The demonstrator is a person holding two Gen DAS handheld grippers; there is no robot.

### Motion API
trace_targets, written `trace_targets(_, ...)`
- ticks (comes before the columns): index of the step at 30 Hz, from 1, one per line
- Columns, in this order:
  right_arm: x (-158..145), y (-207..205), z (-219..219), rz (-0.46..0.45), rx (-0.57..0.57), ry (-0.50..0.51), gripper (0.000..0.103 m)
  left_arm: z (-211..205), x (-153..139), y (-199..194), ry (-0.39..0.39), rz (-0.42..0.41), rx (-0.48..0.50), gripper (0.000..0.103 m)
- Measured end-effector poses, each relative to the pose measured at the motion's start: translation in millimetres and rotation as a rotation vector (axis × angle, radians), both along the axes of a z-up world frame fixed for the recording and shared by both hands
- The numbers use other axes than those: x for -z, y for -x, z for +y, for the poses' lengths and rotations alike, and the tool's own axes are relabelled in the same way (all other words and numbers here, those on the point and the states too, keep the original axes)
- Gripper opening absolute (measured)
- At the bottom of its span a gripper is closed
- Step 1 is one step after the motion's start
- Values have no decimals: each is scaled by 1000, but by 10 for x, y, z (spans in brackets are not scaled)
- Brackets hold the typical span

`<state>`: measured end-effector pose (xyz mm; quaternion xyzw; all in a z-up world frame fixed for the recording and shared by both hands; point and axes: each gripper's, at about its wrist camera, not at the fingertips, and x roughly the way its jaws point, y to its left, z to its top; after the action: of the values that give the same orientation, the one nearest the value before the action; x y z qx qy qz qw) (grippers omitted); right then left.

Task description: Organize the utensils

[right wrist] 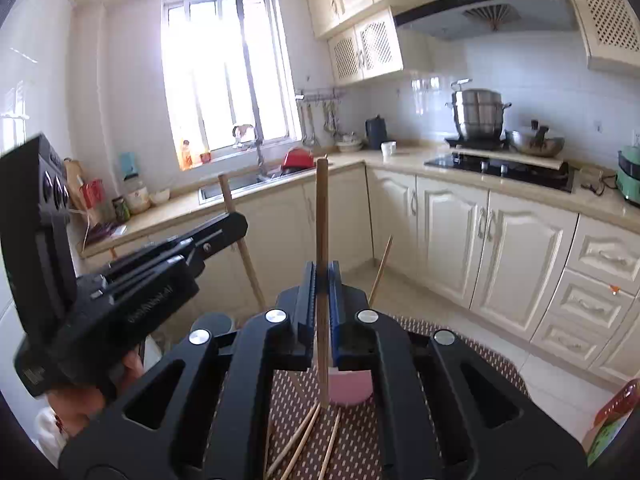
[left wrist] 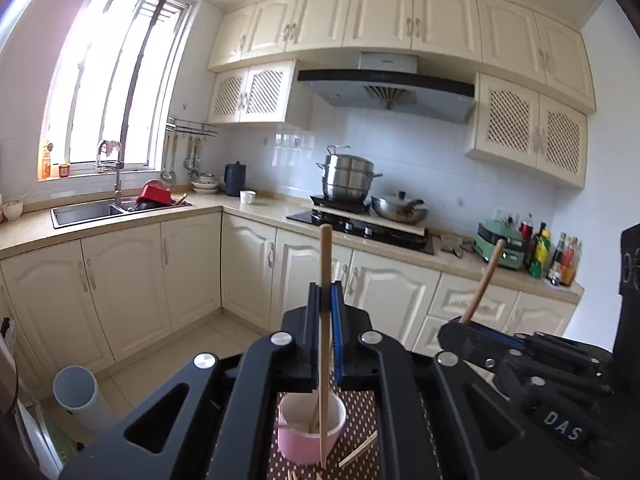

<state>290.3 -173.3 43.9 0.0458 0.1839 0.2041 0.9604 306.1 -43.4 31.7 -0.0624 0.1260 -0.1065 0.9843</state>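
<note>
The left hand-held gripper [left wrist: 325, 300] is closed on a wooden chopstick [left wrist: 325, 280], which stands upright between its blue-lined jaws. The stick's lower end reaches down in front of a pink cup [left wrist: 310, 432]; whether it is inside the cup or against its near wall cannot be told. The cup sits on a brown dotted mat [left wrist: 360, 420], and thinner sticks lean inside the cup. One loose chopstick [left wrist: 358, 454] lies on the mat just right of the cup.

The right hand-held gripper [right wrist: 322, 280] is likewise clamped on a second upright chopstick [right wrist: 322, 240]. Its lower tip comes down just left of the pink cup, close to the mat, though contact cannot be judged. Several loose chopsticks [right wrist: 304, 436] lie scattered on the mat nearer the camera.

Each gripper shows in the other's view, off to the side, with its stick pointing up.

Beyond, a kitchen counter [left wrist: 248, 208] carries a sink [left wrist: 84, 210], a steel pot [left wrist: 348, 178] and a wok [left wrist: 400, 208].
</note>
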Motion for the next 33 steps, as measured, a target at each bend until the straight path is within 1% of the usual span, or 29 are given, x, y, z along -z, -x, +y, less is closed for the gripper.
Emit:
trace_targets(5,-56,-173,37,-43,33,8,6,23,27,-262,41,-18,-33,6)
trace_targets(8,-27,-282,36,-51,51,-2,6,19,100,-427,49,-2,-49,6)
trace_targets(11,59,-393,16,-30,53,-19,6,23,224,-554,43,31,-60,6)
trace_targets(15,194,-497,56,6,49,-3,6,40,355,-643,50,78,-49,6)
trace_targets(22,413,-577,60,60,50,5,6,-5,439,-631,-4,80,-42,7)
trace_targets(23,432,-579,54,65,52,4,6,-14,452,-625,-14,82,-43,9)
trace_targets(24,451,-591,45,70,55,4,6,-16,468,-596,-19,84,-46,17)
trace_targets(25,469,-592,45,77,56,3,6,-16,477,-581,-23,86,-51,27)
trace_targets(27,505,-599,46,92,54,-5,6,-2,486,-542,-22,85,-58,33)
trace_targets(29,540,-606,43,100,55,1,6,10,486,-505,-28,86,-60,36)
trace_targets(30,549,-616,50,104,55,4,6,15,486,-478,-36,86,-66,40)
trace_targets(31,565,-615,52,109,57,4,7,19,488,-465,-42,86,-69,46)
trace_targets(33,592,-616,44,121,60,-2,7,34,480,-411,-58,81,-86,51)
